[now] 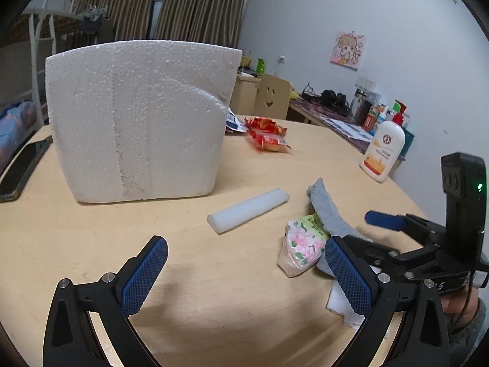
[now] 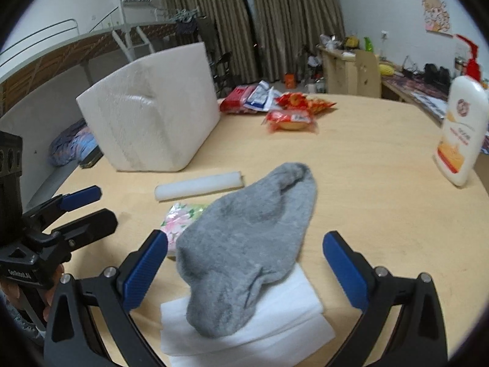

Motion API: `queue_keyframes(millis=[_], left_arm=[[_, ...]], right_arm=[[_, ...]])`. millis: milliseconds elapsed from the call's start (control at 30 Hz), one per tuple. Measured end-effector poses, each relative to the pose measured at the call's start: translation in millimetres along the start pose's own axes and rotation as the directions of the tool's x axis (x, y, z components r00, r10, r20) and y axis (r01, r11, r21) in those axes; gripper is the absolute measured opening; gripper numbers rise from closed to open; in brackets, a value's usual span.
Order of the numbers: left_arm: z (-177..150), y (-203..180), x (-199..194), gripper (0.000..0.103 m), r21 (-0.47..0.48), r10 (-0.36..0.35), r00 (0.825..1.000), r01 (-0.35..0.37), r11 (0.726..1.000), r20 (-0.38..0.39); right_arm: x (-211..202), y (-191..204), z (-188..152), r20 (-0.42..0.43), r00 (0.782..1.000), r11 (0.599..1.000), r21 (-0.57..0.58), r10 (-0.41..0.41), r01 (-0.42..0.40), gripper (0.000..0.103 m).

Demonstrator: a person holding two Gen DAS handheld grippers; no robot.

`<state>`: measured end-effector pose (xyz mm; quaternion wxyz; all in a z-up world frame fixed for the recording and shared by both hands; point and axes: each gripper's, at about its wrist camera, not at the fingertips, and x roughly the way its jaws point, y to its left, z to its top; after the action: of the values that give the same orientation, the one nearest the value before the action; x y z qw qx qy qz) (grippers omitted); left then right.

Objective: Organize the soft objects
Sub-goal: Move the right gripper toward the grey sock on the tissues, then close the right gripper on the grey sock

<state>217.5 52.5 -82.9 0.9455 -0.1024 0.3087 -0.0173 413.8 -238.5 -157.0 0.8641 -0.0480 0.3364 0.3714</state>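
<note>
A grey sock (image 2: 250,238) lies on the wooden table (image 2: 366,208), partly over a white folded tissue (image 2: 275,327) and a flowered tissue pack (image 2: 180,217). My right gripper (image 2: 244,269) is open, its jaws on either side of the sock's lower half. A white foam stick (image 2: 198,185) lies beyond. In the left wrist view the sock (image 1: 328,211), tissue pack (image 1: 301,244) and foam stick (image 1: 247,209) lie right of centre. My left gripper (image 1: 244,275) is open and empty over bare table. The right gripper (image 1: 379,226) shows at the right.
A large white styrofoam block (image 1: 140,119) stands at the back left. Red snack packets (image 1: 267,134) lie behind it. A white lotion bottle (image 1: 383,150) stands near the right edge. A dark phone (image 1: 21,168) lies at the left edge.
</note>
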Motion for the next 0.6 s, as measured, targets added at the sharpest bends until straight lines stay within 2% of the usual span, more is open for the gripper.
queue_keyframes(millis=[100,167,233,333,467,533,600], left_arm=[[0.4,2.0,-1.8,0.103,-0.01,-0.012,1.0,0.012,1.0,0.009],[1.1,2.6,-2.2,0.103,-0.014,-0.019,1.0,0.019,1.0,0.012],[-1.8,3.6,-3.5,0.103,-0.013,-0.021,1.0,0.021,1.0,0.015],[-2.4,2.3,-3.9,0.103,-0.006,-0.029,1.0,0.029,1.0,0.011],[-3.5,-1.4,-4.1,0.103,0.006,-0.052,0.999,0.052,0.999,0.01],[-4.2,-4.3,-3.2,0.103,0.018,-0.07,0.998,0.07,0.997,0.003],[-4.0,-9.1,-3.2,0.103,0.04,-0.077,0.997,0.077,0.996,0.003]], right_arm=[[4.1,2.8,0.3,-0.026,1.0,1.0,-0.022,-0.004,0.004,0.096],[7.3,3.5,-0.1,-0.051,0.999,0.999,-0.033,0.002,-0.004,0.082],[12.3,4.2,1.3,-0.075,0.997,0.999,-0.035,-0.001,-0.002,0.076],[16.7,6.0,1.1,-0.103,0.995,0.999,-0.047,0.003,-0.008,0.075],[20.4,9.8,-0.9,-0.127,0.992,0.998,-0.069,-0.021,0.012,0.046],[19.1,10.6,-2.0,-0.126,0.991,0.996,-0.084,-0.036,0.026,0.035],[18.5,9.0,-2.4,-0.125,0.991,0.996,-0.09,-0.039,0.027,0.032]])
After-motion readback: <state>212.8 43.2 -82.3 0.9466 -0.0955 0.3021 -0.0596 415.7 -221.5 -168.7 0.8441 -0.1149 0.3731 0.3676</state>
